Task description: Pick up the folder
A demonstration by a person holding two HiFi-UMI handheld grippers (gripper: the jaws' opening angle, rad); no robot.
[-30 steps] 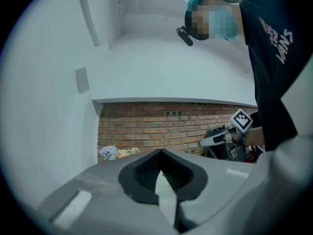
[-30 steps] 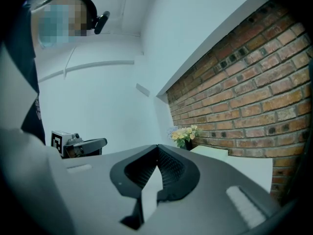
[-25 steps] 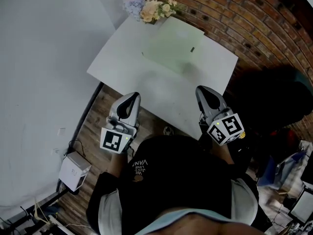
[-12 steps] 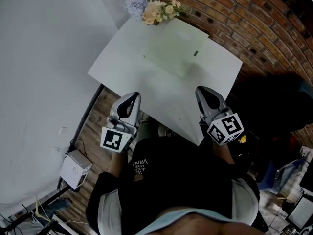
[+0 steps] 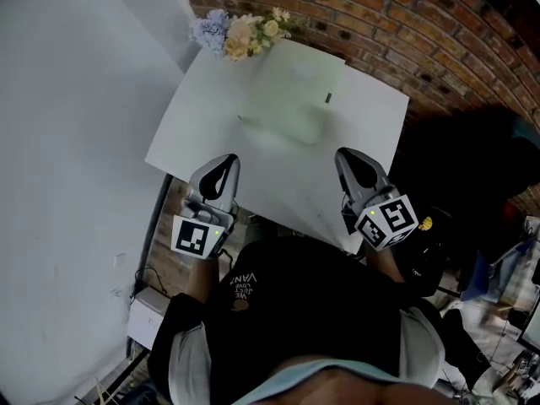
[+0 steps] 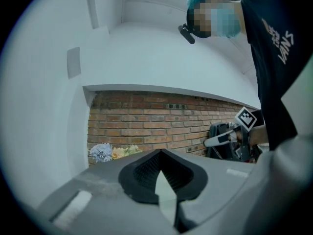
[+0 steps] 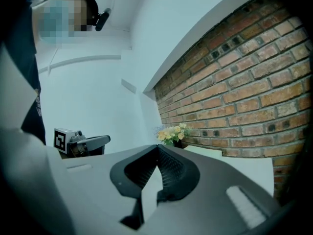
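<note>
Left gripper (image 5: 222, 160): jaws fully closed, nothing in them. Right gripper (image 5: 348, 157): same, closed tight, empty.

Diff vs 1 s back:
- L tip was right at the table (image 5: 198, 137) near edge, now it's over the top. R tip was already over it, sits a bit further in.
- Whole scene slid in head view: flowers (image 5: 240, 32) went left and down, white box (image 5: 150, 315) on the floor dropped lower in frame.
- Folder (image 5: 291, 99) hasn't shifted on the table. Jaws unchanged.

Folder loc: pale green, flat on the far half of the table, roughly mid-width, far corner near the flowers. Small dark mark (image 5: 327, 98) on its right part, can't tell what. Well apart from both tips, and bare tabletop lies between.

Around: flowers at the far-left table corner by the brick wall (image 5: 439, 32). White wall (image 5: 67, 99) along the left side. Dark clutter right of the table, can't make it out.
</note>
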